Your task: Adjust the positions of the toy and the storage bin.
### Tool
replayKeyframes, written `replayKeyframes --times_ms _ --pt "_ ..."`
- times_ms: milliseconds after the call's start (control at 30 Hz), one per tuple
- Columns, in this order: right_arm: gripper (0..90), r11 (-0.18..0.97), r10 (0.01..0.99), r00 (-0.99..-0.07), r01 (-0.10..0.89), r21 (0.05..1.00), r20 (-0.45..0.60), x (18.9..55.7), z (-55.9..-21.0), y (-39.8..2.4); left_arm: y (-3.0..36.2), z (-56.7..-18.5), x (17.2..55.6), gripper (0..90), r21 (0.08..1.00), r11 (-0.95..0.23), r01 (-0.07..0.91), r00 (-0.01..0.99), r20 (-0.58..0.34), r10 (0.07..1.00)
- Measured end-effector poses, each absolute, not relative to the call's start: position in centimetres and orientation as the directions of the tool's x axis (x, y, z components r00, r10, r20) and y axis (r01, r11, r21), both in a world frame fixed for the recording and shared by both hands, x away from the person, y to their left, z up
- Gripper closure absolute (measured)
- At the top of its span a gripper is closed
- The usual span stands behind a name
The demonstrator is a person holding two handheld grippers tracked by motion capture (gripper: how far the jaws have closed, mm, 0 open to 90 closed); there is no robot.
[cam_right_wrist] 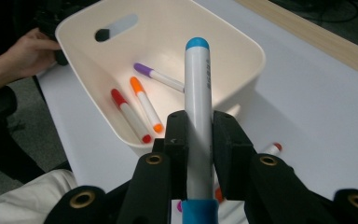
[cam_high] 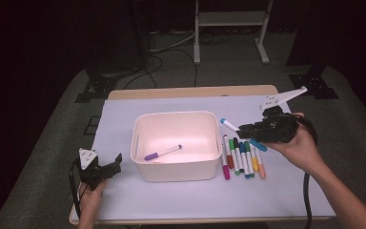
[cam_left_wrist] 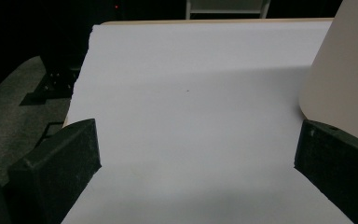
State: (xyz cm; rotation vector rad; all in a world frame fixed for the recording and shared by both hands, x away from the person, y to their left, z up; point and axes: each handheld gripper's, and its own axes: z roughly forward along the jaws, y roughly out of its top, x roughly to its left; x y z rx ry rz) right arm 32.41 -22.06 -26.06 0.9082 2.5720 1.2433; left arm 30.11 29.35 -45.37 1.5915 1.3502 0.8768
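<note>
My right gripper (cam_high: 244, 129) is shut on a blue-capped white marker (cam_high: 228, 124), held in the air just right of the white bin (cam_high: 138, 143). In the right gripper view the blue marker (cam_right_wrist: 198, 107) stands between the jaws and points at the bin (cam_right_wrist: 254, 51). Inside the bin lie a purple marker (cam_right_wrist: 158, 77), an orange marker (cam_right_wrist: 145, 104) and a red marker (cam_right_wrist: 129, 115); the purple marker (cam_high: 163, 152) shows from above too. My left gripper (cam_high: 113, 164) rests open on the white sheet left of the bin, jaws wide apart in its own view (cam_left_wrist: 196, 154).
A row of several coloured markers (cam_high: 242, 157) lies on the white sheet (cam_high: 119, 114) right of the bin. The bin's wall (cam_left_wrist: 345, 79) stands close to the left gripper's right jaw. Dark floor, cables and a white stand (cam_high: 231, 28) lie beyond the table.
</note>
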Motion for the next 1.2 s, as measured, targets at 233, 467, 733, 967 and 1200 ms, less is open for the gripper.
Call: replayKeyframes --times_ms 233,467,733,967,1200 --pt "75.7 0.518 0.489 -0.863 0.403 0.754 0.126 32.8 -24.7 -17.7 29.3 -45.4 30.1 0.0 0.920 -0.053 0.389 0.171 -0.016 0.985" --pt "75.7 0.550 0.430 -0.893 0.378 0.745 0.135 33.2 -25.0 -14.7 29.4 -45.4 30.1 0.0 0.919 -0.057 0.390 0.173 -0.013 0.985" --pt "75.7 0.575 0.368 -0.916 0.358 0.736 0.158 33.9 -25.7 -11.6 29.4 -45.4 30.1 0.0 0.919 -0.057 0.389 0.174 -0.013 0.985" --pt "75.7 0.603 0.319 -0.933 0.337 0.723 0.169 34.6 -26.7 -9.0 29.4 -45.4 30.1 0.0 0.920 -0.054 0.389 0.173 -0.016 0.985" --pt "75.7 0.625 0.289 -0.941 0.324 0.711 0.175 35.2 -27.9 -6.9 29.4 -45.4 30.1 0.0 0.919 -0.053 0.390 0.174 -0.016 0.985"
